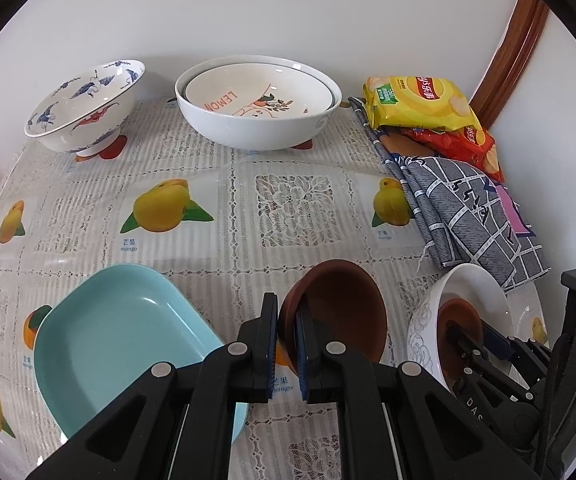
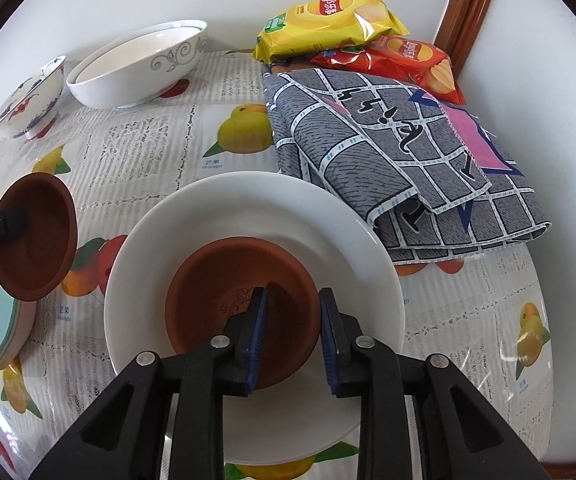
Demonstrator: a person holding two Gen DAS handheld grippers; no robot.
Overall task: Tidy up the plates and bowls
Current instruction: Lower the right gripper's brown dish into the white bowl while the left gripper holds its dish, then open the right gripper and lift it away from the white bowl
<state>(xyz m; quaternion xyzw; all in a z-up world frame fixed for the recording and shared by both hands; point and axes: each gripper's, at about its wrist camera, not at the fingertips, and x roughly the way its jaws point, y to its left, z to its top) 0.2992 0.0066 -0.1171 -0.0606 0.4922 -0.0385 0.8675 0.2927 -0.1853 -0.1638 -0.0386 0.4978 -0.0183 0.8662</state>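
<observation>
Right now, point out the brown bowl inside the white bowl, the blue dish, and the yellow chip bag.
brown bowl (image 2: 228, 280): right wrist view, on its inner floor.
blue dish (image 1: 116, 332): left wrist view, on its flat inside.
yellow chip bag (image 1: 419, 102): left wrist view, on its front face.

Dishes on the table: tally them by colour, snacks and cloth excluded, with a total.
Brown: 2, tilted small round brown bowl, level small round brown bowl
White: 3, large white scroll-patterned bowl, cream LEMON bowl nested inside it, white rose-outlined bowl
Blue-and-white: 1, footed crane-painted bowl
Light blue: 1, rectangular dish
Total: 7
</observation>
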